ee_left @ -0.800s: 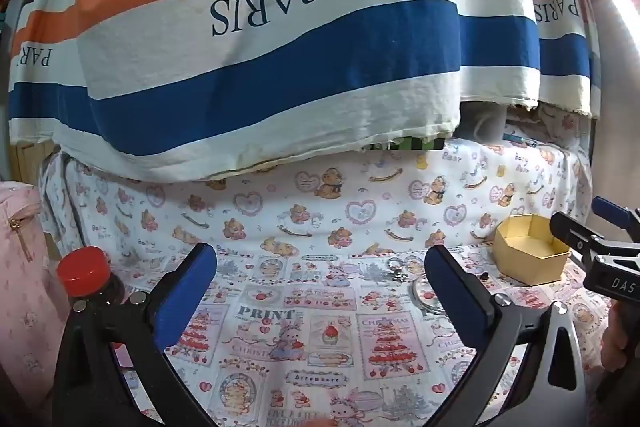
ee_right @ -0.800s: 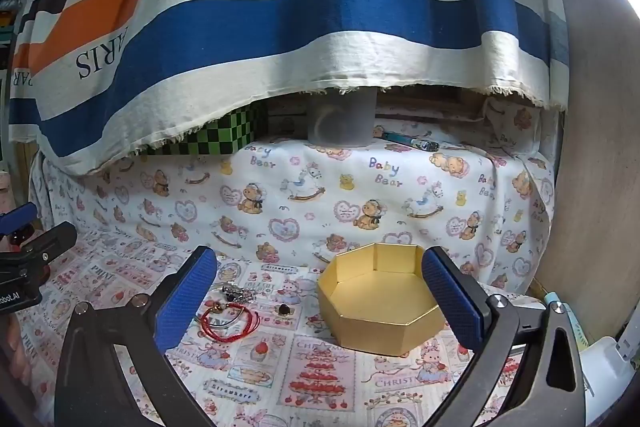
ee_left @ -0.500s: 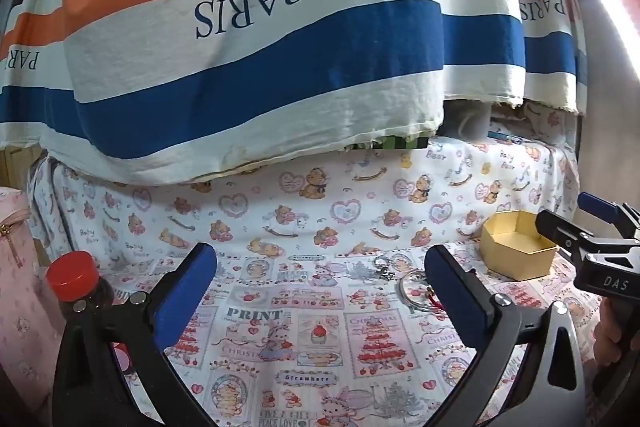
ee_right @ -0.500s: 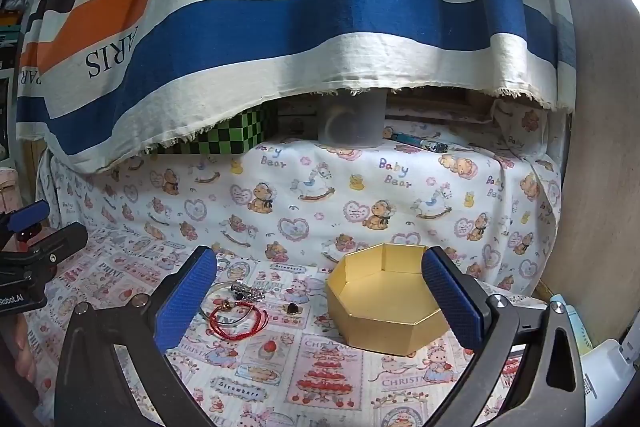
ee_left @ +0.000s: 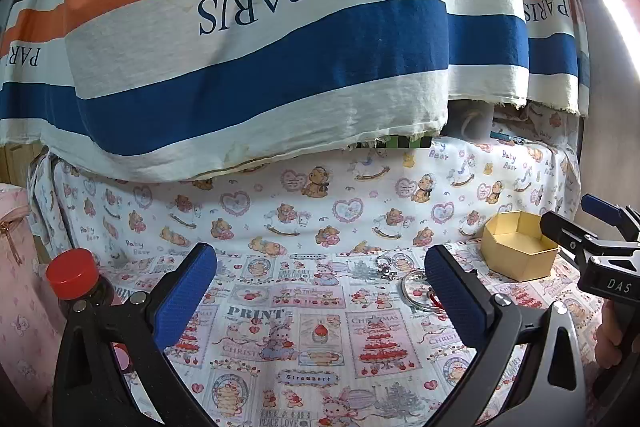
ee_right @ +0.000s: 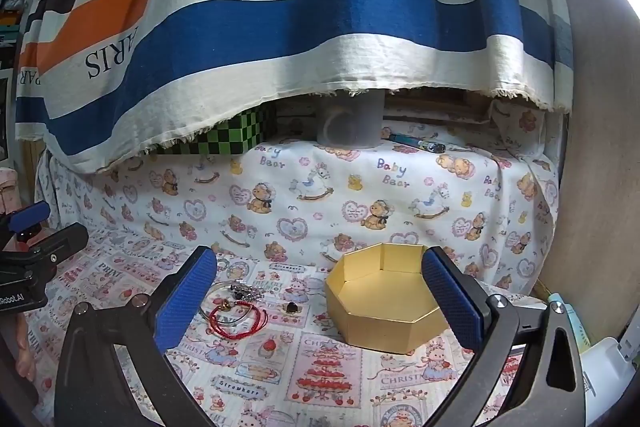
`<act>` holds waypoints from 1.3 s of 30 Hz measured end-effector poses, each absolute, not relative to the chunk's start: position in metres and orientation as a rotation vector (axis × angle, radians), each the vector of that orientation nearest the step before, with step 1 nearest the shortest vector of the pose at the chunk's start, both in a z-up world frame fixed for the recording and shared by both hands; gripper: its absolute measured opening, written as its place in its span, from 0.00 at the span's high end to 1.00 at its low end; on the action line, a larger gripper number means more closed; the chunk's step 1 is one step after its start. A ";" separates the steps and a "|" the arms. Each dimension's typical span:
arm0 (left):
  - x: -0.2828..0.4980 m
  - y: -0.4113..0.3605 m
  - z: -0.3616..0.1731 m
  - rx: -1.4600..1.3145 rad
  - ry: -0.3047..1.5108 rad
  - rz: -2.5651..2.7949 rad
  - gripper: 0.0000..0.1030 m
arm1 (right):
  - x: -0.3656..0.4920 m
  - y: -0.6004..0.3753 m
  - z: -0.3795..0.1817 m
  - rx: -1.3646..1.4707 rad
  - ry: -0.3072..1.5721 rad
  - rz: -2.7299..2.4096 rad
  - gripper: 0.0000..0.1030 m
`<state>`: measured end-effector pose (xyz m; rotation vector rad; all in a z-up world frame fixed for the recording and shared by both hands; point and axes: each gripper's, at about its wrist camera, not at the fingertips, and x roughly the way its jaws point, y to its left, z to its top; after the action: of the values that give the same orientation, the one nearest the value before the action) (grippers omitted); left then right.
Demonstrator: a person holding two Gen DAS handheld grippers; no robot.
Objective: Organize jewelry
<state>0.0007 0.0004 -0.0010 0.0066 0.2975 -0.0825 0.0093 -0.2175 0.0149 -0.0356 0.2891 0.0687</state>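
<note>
Red cord bracelet point(ee_right: 239, 319), silver bangle point(ee_right: 224, 301), a small sparkly chain piece point(ee_right: 247, 291) and a dark-stoned ring point(ee_right: 292, 306) lie bunched on the printed cloth of the desk point(ee_right: 320, 379), just left of the empty gold box point(ee_right: 384, 303). All look light, small and slippery, the cord limp, the bangle stiff, so I would pinch each across its rim or strand. Both the left tool point(ee_left: 320, 291) and right tool point(ee_right: 318, 293) gape wide, holding nothing.

I'm looking along my left gripper point(ee_left: 320, 291) and right gripper point(ee_right: 318, 291): black forked frames wearing ribbed blue pads, silver screws glinting (white "DAS" lettering showing on one).
</note>
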 end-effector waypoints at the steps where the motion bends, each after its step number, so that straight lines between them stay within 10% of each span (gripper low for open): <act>1: 0.000 0.000 -0.002 0.008 0.297 -0.082 0.00 | 0.009 -0.218 0.015 -0.036 0.289 0.071 0.00; 39: 0.000 -0.002 0.000 0.016 0.293 -0.051 0.00 | 0.008 -0.219 0.016 -0.040 0.292 0.064 0.00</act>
<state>0.0004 -0.0016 -0.0001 0.0155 0.2933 -0.0507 0.0075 -0.2186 0.0158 -0.0400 0.2923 0.0635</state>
